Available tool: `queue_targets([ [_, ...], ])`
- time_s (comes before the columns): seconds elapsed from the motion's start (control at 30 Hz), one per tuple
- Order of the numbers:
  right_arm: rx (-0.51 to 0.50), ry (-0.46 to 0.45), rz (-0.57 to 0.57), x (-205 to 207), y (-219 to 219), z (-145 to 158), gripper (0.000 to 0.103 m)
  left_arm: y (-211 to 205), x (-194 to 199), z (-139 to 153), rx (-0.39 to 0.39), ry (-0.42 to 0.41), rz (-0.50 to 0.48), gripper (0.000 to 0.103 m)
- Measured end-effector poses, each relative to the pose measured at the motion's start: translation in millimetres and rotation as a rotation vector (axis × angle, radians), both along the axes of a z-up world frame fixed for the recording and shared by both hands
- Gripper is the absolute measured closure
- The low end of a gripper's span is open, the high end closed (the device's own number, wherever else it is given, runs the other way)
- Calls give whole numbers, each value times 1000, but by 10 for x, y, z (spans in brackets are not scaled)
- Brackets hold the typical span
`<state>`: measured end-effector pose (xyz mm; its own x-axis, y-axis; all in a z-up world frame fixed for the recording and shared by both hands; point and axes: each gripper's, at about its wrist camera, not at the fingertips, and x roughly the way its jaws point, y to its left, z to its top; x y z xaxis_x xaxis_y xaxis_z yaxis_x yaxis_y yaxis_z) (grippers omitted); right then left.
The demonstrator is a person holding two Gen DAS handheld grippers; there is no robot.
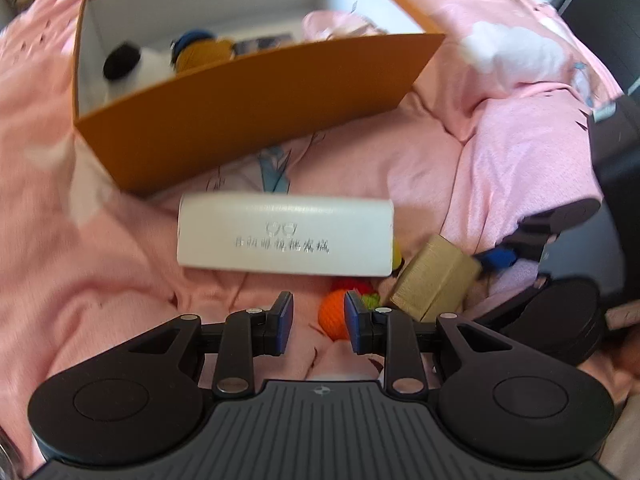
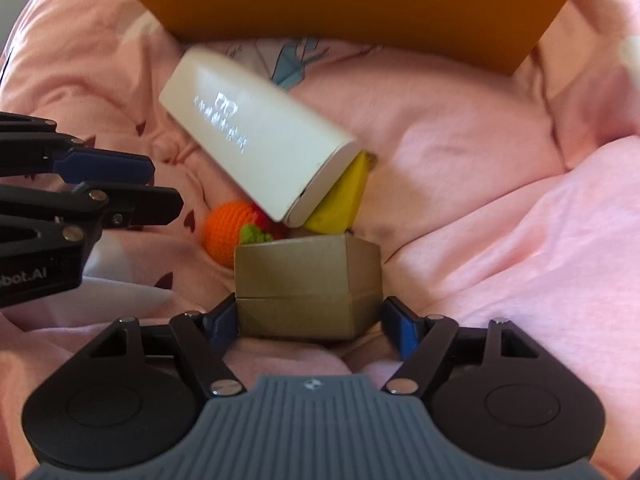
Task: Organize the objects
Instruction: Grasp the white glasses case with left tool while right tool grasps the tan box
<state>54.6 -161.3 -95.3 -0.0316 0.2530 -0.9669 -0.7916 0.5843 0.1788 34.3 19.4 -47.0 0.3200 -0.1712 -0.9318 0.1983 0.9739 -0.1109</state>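
Note:
A gold cardboard box lies on the pink bedding between the fingers of my right gripper, which stands open; the right pad is clear of the box. In the left wrist view the gold box sits at the right, with the right gripper just beyond it. My left gripper is open a little, nothing between its pads, and hovers near an orange crochet ball. A white glasses case lies ahead of it. The large orange box stands behind, open-topped.
Inside the orange box are a black-and-white plush, a blue and mustard crochet toy and a pink cloth. A yellow toy and a red and green crochet piece lie under the glasses case. Rumpled pink bedding surrounds everything.

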Motion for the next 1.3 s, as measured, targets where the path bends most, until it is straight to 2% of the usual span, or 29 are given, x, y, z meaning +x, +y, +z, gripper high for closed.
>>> queue_targets([
  [0.13, 39, -59, -22, 130, -55, 210, 37, -51, 23, 1, 75, -45, -81, 71],
  [0.27, 58, -67, -27, 309, -53, 308, 38, -166, 4, -30, 177, -83, -225, 56],
  [0.4, 54, -141, 27, 337, 20, 410, 38, -278, -6, -78, 270, -104, -369, 52],
  [0.63, 4, -206, 90, 477, 143, 339, 41, -466, 44, -164, 394, -166, -644, 43],
  [0.8, 15, -123, 113, 590, 116, 317, 39, -605, 12, -345, 518, -173, -889, 38],
  [0.87, 19, -100, 110, 627, 88, 301, 37, -626, 18, -422, 556, -175, -960, 33],
  [1.1, 57, 9, 90, 804, -9, 245, 34, -667, 135, -567, 579, -120, -1133, 26],
  [1.3, 82, 55, 100, 883, 13, 168, 31, -697, 272, -644, 536, -60, -1188, 22],
])
